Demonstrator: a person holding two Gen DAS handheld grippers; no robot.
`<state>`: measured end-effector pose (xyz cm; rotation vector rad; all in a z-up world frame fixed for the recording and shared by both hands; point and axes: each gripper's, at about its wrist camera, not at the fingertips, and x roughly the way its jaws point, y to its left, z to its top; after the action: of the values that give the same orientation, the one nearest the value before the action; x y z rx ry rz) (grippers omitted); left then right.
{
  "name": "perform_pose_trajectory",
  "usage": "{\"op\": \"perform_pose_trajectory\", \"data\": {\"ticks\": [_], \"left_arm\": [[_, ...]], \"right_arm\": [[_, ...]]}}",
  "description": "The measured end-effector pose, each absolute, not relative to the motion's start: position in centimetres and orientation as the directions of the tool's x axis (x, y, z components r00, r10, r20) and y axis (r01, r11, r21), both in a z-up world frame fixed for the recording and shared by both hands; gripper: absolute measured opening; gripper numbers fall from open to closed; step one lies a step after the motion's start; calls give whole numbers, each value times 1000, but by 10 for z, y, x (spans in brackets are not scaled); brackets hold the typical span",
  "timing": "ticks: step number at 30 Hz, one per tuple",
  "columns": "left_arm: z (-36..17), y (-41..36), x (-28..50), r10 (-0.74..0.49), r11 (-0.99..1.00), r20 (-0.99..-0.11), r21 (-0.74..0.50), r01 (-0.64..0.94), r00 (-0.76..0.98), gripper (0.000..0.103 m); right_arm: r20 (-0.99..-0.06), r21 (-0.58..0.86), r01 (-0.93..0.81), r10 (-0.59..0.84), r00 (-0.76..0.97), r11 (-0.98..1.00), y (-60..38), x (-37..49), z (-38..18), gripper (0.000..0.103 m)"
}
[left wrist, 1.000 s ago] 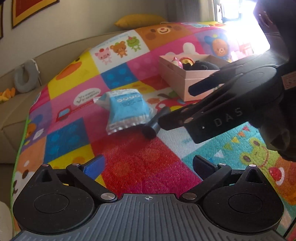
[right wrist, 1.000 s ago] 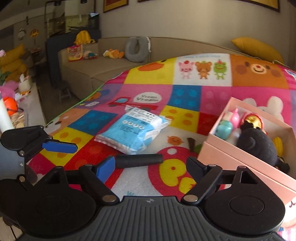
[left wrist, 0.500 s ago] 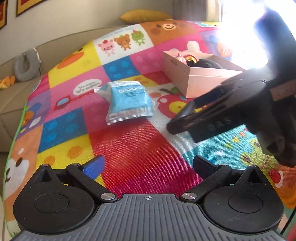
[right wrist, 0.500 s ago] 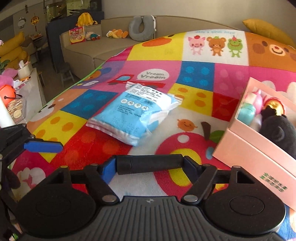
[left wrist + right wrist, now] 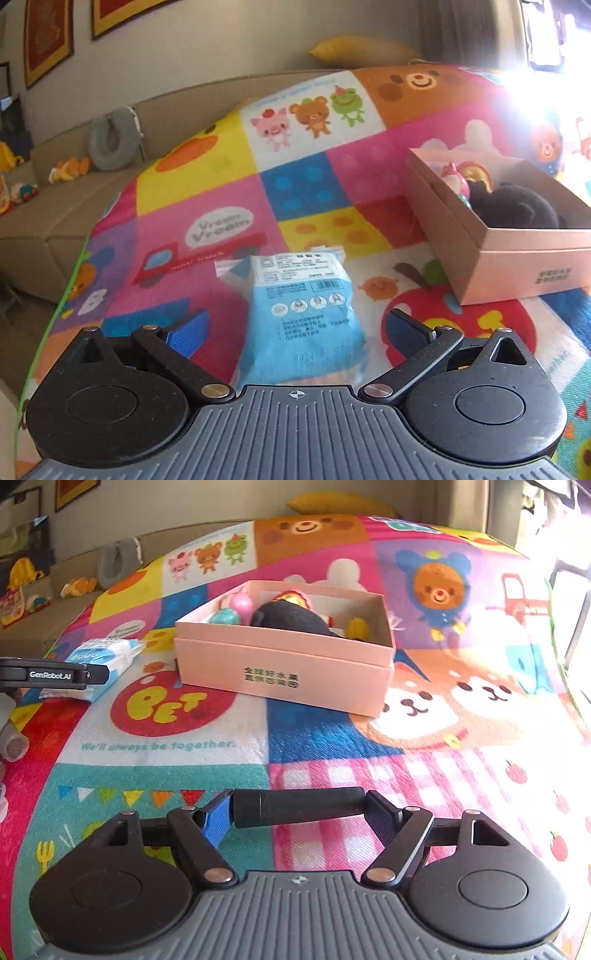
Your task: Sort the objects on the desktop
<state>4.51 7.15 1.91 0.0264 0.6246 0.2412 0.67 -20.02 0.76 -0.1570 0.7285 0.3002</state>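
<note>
Right gripper fingers clamp a black tube crosswise, pink box at 12 o'clock. Left gripper fingers wide, blue packet lying between them.

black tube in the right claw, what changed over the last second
The right claw closed on the black tube, lifted it off the mat and swung toward the pink box. The left claw, open, moved up to the blue packet. Box and packet stayed put.
</note>
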Motion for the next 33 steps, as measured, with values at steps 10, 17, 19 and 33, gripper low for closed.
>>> {"op": "perform_pose_trajectory", "data": {"ticks": [10,17,19,33], "left_arm": [[12,64,44,255,967,-609,142,-213,751,71],[27,28,-2,101,995,-605,64,-78,790,65],[30,10,-17,21,999,-601,34,0,799,66],[12,-50,-37,-201,965,-609,10,261,767,97]], "right_arm": [[-640,-3,-290,221,736,957,-219,-2,3,90],[-645,26,-266,219,732,964,-223,2,2,103],[-652,34,-257,216,726,966,-224,3,1,103],[-683,62,-202,189,706,977,-231,10,-4,103]]}}
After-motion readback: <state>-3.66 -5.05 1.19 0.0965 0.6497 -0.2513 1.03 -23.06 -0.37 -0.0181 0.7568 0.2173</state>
